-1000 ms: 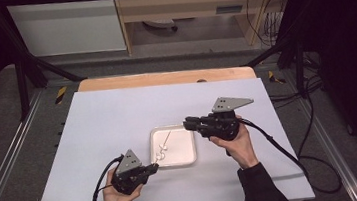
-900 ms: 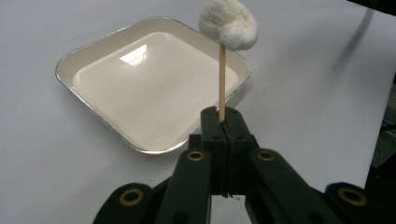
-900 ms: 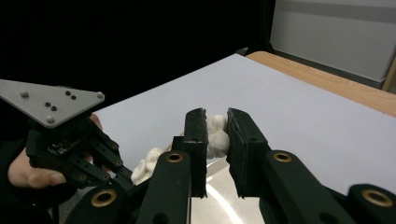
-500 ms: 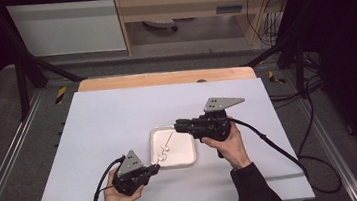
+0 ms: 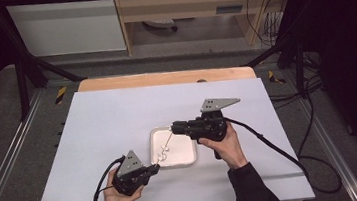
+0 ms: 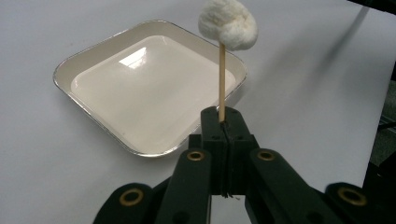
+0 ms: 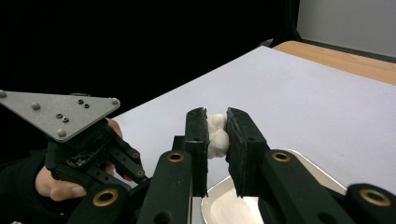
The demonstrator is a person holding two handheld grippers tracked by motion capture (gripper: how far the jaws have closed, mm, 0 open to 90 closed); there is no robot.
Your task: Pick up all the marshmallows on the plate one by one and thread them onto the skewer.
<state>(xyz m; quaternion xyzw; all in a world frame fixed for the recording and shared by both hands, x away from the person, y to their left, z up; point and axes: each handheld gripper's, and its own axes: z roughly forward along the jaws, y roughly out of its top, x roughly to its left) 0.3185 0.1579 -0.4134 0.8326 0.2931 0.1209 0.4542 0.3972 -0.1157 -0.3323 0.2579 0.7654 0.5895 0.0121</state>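
White desk point(image 5: 118, 117), near tray point(image 5: 190, 155): my left tongs point(image 6: 222, 122) clamp the thin stick point(image 6: 222, 79); my right tongs point(image 7: 216, 133) pinch its soft, squashy marshmallow point(image 7: 216, 134) gently.

surface: white table point(image 5: 100, 139) | on it: square tray point(image 5: 185, 156) (cream, silver-rimmed)

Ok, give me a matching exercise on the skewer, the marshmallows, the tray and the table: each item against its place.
Items:
1. wooden skewer
2. marshmallow
3. white tray
4. second marshmallow

Places:
A. speared on the skewer's tip
B. resting on the white table
C. clamped in the left gripper
D. pinched in the right gripper

Pairs: 1-C, 2-D, 3-B, 4-A
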